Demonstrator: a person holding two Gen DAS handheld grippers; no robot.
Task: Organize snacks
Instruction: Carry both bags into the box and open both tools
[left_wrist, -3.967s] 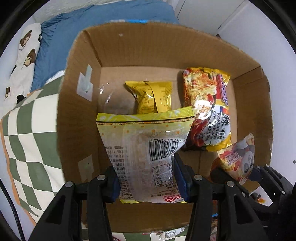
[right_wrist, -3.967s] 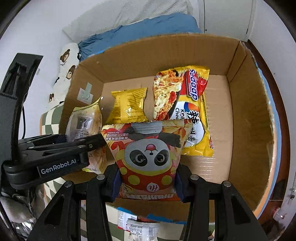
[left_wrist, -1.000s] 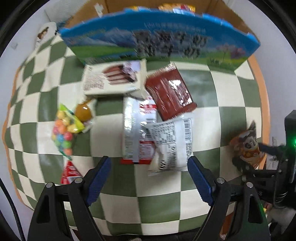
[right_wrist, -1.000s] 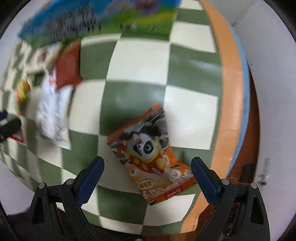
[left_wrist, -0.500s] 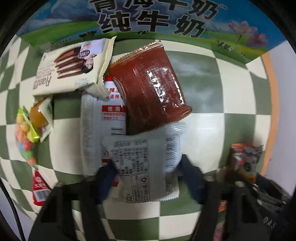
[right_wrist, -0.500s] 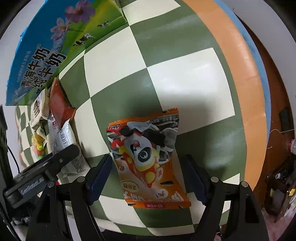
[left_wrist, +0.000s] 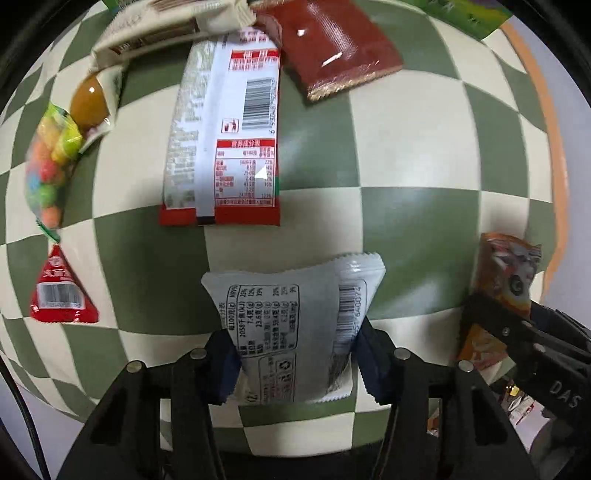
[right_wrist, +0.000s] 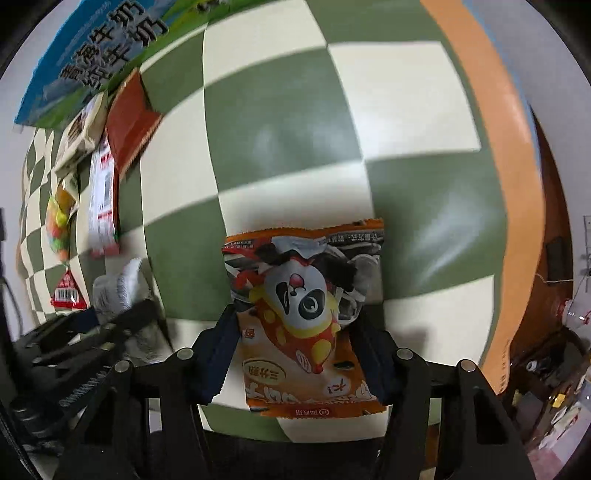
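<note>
Two grippers work over the green-and-cream checked cloth (left_wrist: 417, 147), and we take the findings from left to right.

At the far left of the left wrist view we note a bag of coloured candies (left_wrist: 48, 166), with a red triangular packet (left_wrist: 61, 291) below it. Next comes a long white-and-red packet (left_wrist: 225, 140) lying label side up, then a dark red packet (left_wrist: 332, 48) touching its upper corner. A cream wrapper (left_wrist: 166, 26) overlaps the top of that group.

The left gripper (left_wrist: 297, 363) points down at the cloth. Its jaws are closing, and the blue pads press both sides of a white packet (left_wrist: 291, 317), which buckles between them. We record this packet as gripped, with its lower end inside the jaws and its upper end on the cloth.

Further right, near the orange border of the cloth, the right gripper (right_wrist: 299, 354) is likewise closing. The orange panda packet (right_wrist: 306, 317) sits between its pads, which touch the packet's two side edges. The packet lies on a cream square.

A blue-and-green milk carton box (right_wrist: 85, 51) stands at the cloth's far edge, just beside the dark red packet.
</note>
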